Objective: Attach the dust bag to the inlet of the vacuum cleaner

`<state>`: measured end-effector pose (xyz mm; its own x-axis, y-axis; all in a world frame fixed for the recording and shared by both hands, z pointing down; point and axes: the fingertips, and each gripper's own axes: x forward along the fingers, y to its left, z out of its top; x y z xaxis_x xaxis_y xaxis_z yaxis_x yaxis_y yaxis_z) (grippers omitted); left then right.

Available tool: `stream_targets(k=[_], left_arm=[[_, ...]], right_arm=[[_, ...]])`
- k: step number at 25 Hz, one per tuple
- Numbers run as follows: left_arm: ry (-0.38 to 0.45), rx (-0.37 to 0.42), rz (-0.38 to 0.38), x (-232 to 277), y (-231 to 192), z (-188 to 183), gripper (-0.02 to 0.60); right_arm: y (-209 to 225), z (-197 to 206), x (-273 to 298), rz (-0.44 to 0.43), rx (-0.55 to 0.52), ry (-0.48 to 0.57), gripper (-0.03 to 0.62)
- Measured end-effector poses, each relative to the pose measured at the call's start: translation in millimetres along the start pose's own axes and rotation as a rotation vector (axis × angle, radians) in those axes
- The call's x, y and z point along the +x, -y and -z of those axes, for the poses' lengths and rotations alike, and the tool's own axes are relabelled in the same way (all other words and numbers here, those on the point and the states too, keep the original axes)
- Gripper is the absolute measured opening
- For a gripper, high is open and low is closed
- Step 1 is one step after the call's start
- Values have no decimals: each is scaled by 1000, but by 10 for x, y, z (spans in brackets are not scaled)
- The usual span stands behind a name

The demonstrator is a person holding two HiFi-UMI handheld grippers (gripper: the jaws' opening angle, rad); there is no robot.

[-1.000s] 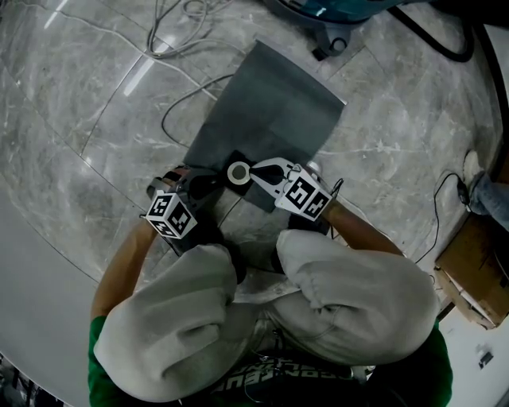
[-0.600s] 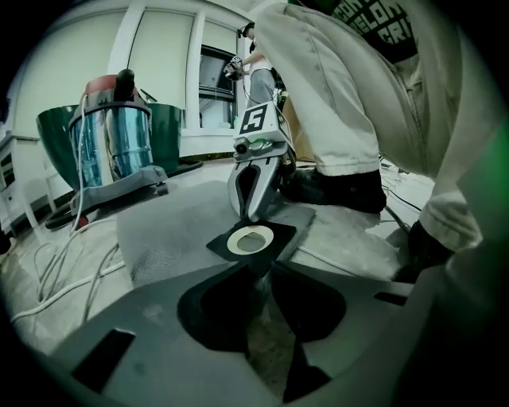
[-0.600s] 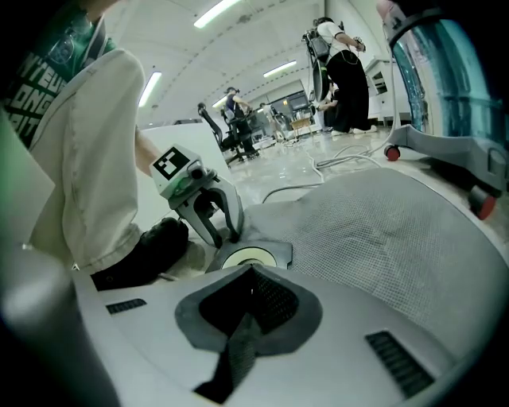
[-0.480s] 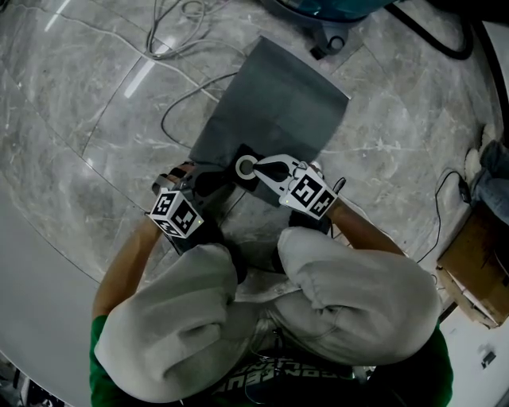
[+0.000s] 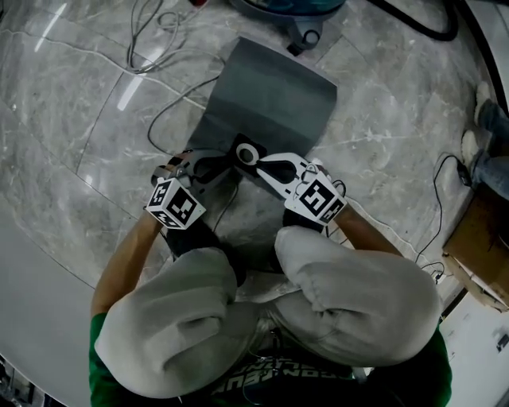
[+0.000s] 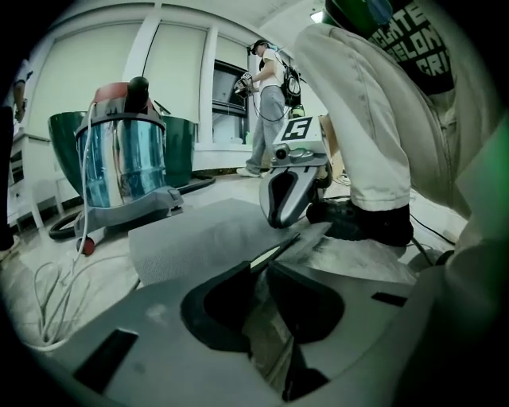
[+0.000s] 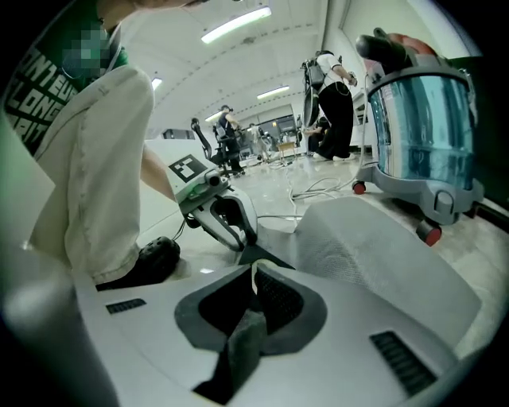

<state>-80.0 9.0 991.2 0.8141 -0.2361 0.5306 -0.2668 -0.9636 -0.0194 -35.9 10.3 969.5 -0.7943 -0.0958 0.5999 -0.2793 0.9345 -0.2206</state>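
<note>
Now, over on the left, the left gripper is down low above the marble floor, and its own view has the jaws pinched together on the thin, pale-edged collar of the dust bag. That's a firm nip right on the card's edge.

Moving to the middle: the grey bag lies flat on the floor, stretched away from the person, with the collar end nearest the knees. The collar's round opening sits between the two grippers, just beside the tip of the white one.

Across to the right, the right gripper comes in from the opposite side, and its view shows the jaws clenched on the collar end of the bag too, a dark flap caught between them. So both tools have the same end of the bag, facing one another, tips close.

Up at the far end, the vacuum cleaner stands on its castors near the bag's far edge, its shiny drum upright in both gripper views; the bag is not on it.
</note>
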Motion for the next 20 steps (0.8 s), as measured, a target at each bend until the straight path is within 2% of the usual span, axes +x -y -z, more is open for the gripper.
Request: stream_targets(k=[6, 9, 20], left_arm=[[1, -30, -27, 54, -234, -167, 68], [1, -40, -36, 71, -309, -216, 67], [-15, -77, -67, 137, -473, -303, 66]], right_arm=[[34, 18, -145, 77, 3, 26, 11], [69, -43, -221, 93, 12, 59, 12], [171, -127, -257, 134, 7, 79, 37]])
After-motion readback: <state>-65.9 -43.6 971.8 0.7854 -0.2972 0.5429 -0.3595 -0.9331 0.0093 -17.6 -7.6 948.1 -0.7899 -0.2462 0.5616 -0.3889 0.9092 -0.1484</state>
